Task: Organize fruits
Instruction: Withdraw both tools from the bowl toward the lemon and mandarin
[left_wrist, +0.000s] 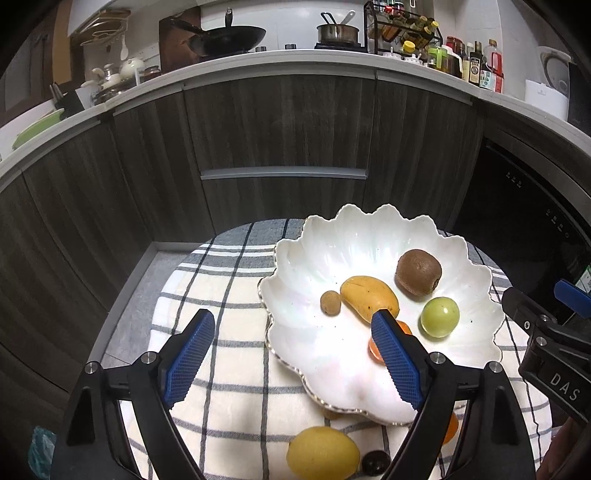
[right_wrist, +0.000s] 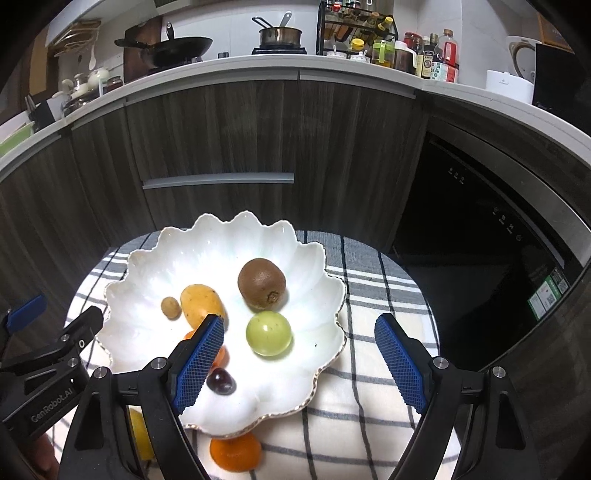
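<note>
A white scalloped plate (left_wrist: 317, 354) (right_wrist: 147, 266) stands on a checked cloth. In it lie a brown kiwi (left_wrist: 418, 272) (right_wrist: 261, 283), a yellow mango (left_wrist: 369, 297) (right_wrist: 201, 301), a small tan fruit (left_wrist: 330, 302) (right_wrist: 171, 308), a green round fruit (left_wrist: 440, 316) (right_wrist: 268, 333), a dark grape (right_wrist: 220, 381) and an orange fruit (left_wrist: 373, 349), half hidden by a finger. My left gripper (left_wrist: 293, 319) hangs open over the plate's left rim, holding nothing. My right gripper (right_wrist: 300, 321) is open over the plate's right side, also holding nothing.
On the cloth (left_wrist: 221, 288) near the plate's front rim lie a lemon (left_wrist: 323, 454), a dark small fruit (left_wrist: 375, 463) and an orange (right_wrist: 235, 452), which is partly under the rim. Dark cabinets (left_wrist: 280, 122) and a cluttered counter stand behind. A black appliance (right_wrist: 480, 221) is at the right.
</note>
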